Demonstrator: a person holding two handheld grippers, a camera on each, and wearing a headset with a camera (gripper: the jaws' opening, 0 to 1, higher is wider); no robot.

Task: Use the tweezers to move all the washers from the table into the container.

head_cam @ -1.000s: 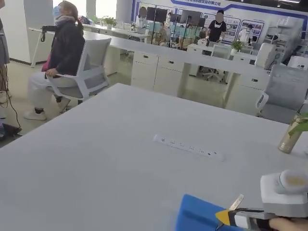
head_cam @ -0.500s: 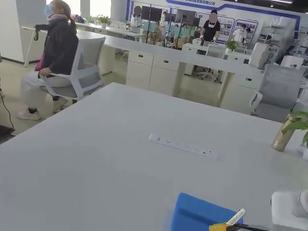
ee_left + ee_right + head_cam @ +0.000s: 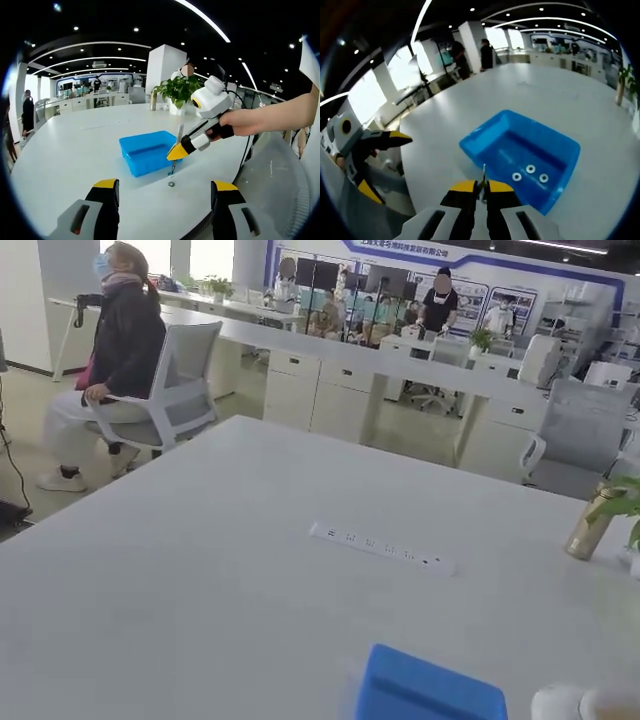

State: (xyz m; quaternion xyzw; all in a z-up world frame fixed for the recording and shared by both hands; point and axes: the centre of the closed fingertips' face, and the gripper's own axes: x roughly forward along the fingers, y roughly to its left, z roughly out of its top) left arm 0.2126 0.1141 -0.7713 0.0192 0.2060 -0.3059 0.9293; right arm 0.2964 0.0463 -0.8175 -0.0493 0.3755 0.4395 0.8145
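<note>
Low in the head view, a blue container (image 3: 430,687) sits on the white bench (image 3: 200,590). Farther back, a power strip (image 3: 380,547) lies flat on the bench. A gold bottle (image 3: 588,525) stands at the right edge. Past the bench, a person (image 3: 125,340) sits in a chair (image 3: 185,380).

In the left gripper view, the left gripper (image 3: 165,200) has its fingers (image 3: 107,197) wide apart, with nothing in them. The right gripper (image 3: 176,152) shows at the right, held by a hand (image 3: 240,122). It holds the tweezers (image 3: 180,134), which point down. One washer (image 3: 171,184) lies on the bench just in front of the container (image 3: 150,165). The tip of the tweezers is near this washer. I cannot tell if they touch. A plant (image 3: 177,90) stands behind.

In the right gripper view, the right gripper (image 3: 482,186) has its fingers (image 3: 462,189) squeezed on the tweezers (image 3: 484,172). The container (image 3: 560,185) lies ahead, with three washers (image 3: 530,169) on its floor. The left gripper (image 3: 382,165) shows at the left, fingers apart.
</note>
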